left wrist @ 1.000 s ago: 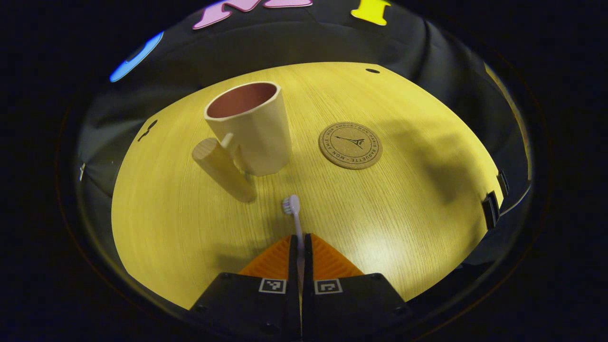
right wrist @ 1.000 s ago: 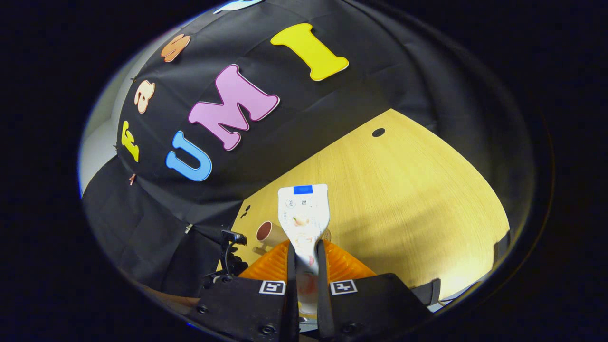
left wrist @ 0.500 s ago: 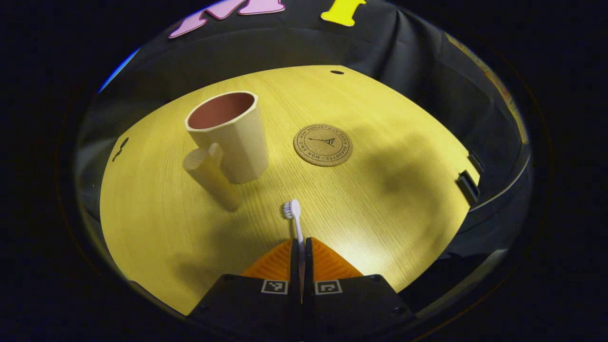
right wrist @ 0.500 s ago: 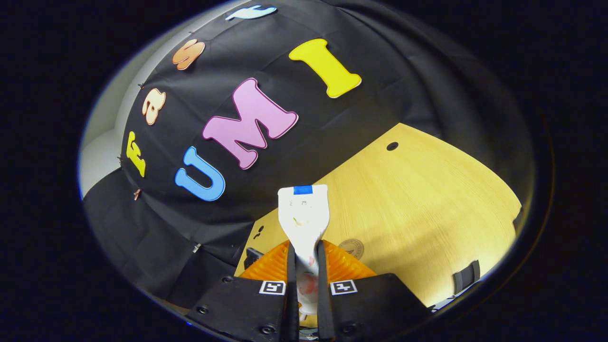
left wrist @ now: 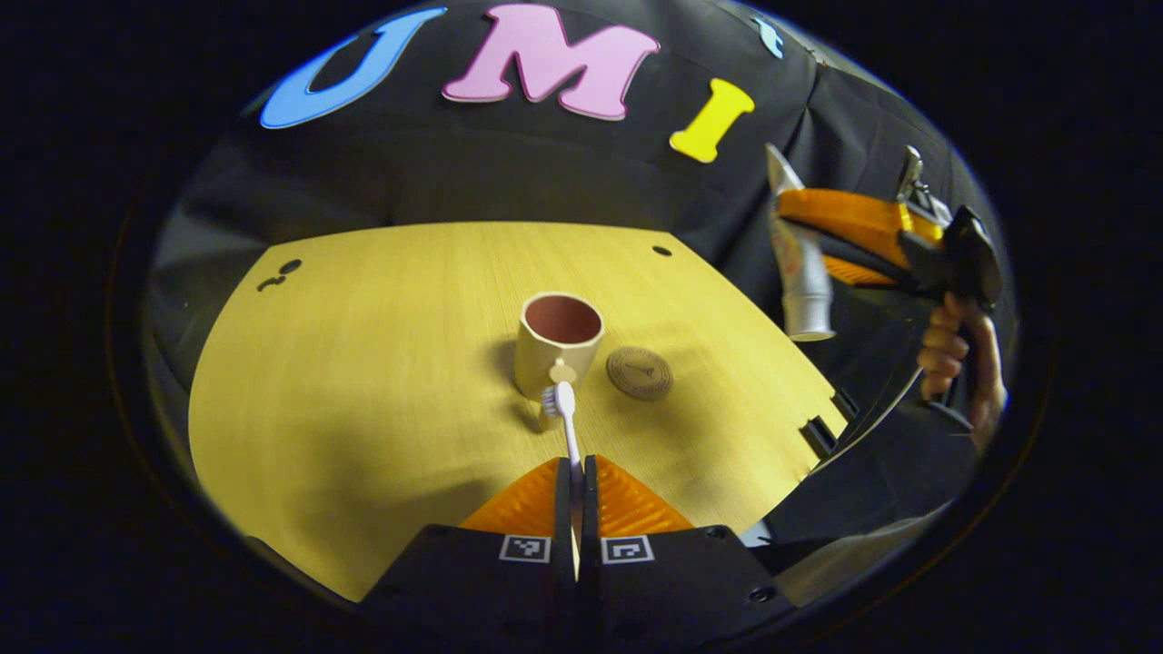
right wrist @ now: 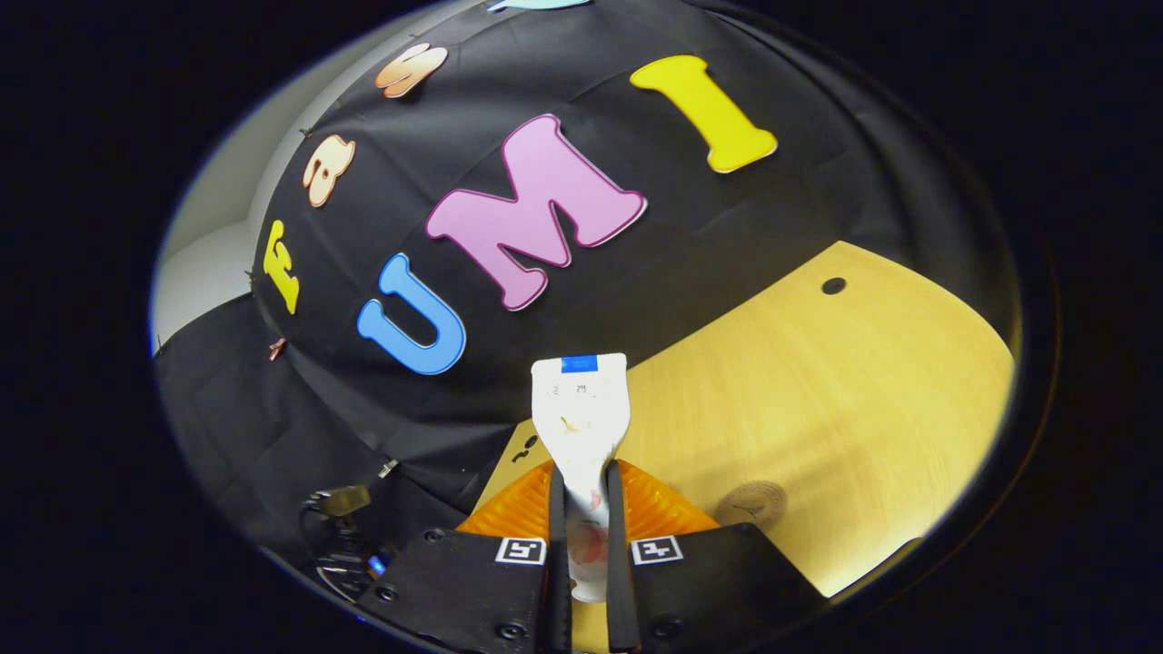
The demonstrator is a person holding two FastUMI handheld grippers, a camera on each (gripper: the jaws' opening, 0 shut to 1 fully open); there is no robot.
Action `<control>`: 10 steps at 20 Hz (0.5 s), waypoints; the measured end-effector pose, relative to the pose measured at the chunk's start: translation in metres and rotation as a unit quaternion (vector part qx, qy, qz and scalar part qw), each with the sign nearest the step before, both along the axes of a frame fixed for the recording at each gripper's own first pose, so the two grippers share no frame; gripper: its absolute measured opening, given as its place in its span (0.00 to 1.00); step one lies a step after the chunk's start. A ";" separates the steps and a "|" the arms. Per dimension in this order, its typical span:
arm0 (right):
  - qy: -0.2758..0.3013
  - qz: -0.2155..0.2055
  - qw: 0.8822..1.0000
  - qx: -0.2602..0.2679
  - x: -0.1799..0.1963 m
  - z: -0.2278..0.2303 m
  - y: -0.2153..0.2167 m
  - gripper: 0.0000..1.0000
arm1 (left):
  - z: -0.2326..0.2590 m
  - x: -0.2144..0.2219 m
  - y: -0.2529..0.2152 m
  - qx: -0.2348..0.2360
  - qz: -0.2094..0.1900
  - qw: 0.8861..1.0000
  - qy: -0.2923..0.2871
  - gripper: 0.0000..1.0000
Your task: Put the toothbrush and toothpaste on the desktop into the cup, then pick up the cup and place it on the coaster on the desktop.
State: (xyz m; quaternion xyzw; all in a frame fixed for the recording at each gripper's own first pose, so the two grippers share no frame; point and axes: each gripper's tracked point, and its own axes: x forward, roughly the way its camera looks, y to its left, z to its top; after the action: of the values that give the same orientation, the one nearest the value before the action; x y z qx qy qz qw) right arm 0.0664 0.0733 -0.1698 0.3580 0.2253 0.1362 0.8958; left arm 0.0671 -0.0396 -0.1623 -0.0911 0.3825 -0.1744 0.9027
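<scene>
Toothbrush looked light and stiff, pinched low on its thin handle by the left hand-held gripper, while the right hand-held gripper squeezed the soft toothpaste.

Left gripper view: the toothbrush handle runs down between my left tool's fingers; everything below the neck is hidden there. Its bristle head overlaps the cup's lower front, so the cup's handle is mostly covered. Print on the coaster is too small to make out.

Same view, far right: the hand on my right tool is cut off at the rim.

Right gripper view: the toothpaste tube's lower part is hidden between the fingers; its label is too small to tell. The coaster is blurred and partly hidden behind the tool body. The desk is cut off at the right.
</scene>
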 end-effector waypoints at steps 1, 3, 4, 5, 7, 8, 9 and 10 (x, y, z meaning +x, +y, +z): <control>-0.005 0.009 1.000 0.003 0.014 -0.003 0.013 0.19 | 0.013 -0.002 0.009 -0.005 0.011 1.000 -0.010 0.06; -0.017 0.024 1.000 0.004 0.039 -0.010 0.032 0.19 | 0.037 -0.005 0.021 -0.011 0.033 0.999 -0.030 0.06; -0.021 0.031 0.999 0.000 0.051 -0.017 0.040 0.19 | 0.047 -0.007 0.025 -0.012 0.043 0.998 -0.040 0.06; -0.021 0.037 0.999 -0.004 0.061 -0.026 0.048 0.19 | 0.058 -0.009 0.031 -0.014 0.050 0.998 -0.047 0.06; -0.018 0.046 0.999 -0.014 0.075 -0.044 0.059 0.19 | 0.073 -0.015 0.040 -0.016 0.065 0.996 -0.055 0.06; -0.018 0.050 0.998 -0.016 0.084 -0.052 0.064 0.19 | 0.079 -0.016 0.042 -0.016 0.071 0.996 -0.057 0.06; -0.017 0.053 0.998 -0.020 0.090 -0.060 0.067 0.19 | 0.082 -0.018 0.045 -0.015 0.077 0.995 -0.059 0.06; -0.016 0.057 0.998 -0.025 0.095 -0.068 0.071 0.19 | 0.086 -0.019 0.046 -0.014 0.084 0.995 -0.060 0.06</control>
State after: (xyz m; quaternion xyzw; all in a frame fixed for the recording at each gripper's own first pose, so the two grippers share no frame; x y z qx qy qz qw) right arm 0.1618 0.1442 -0.2378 0.3203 0.2345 0.1866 0.8987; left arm 0.0478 0.0065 -0.0759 -0.1253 0.3161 -0.1085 0.9341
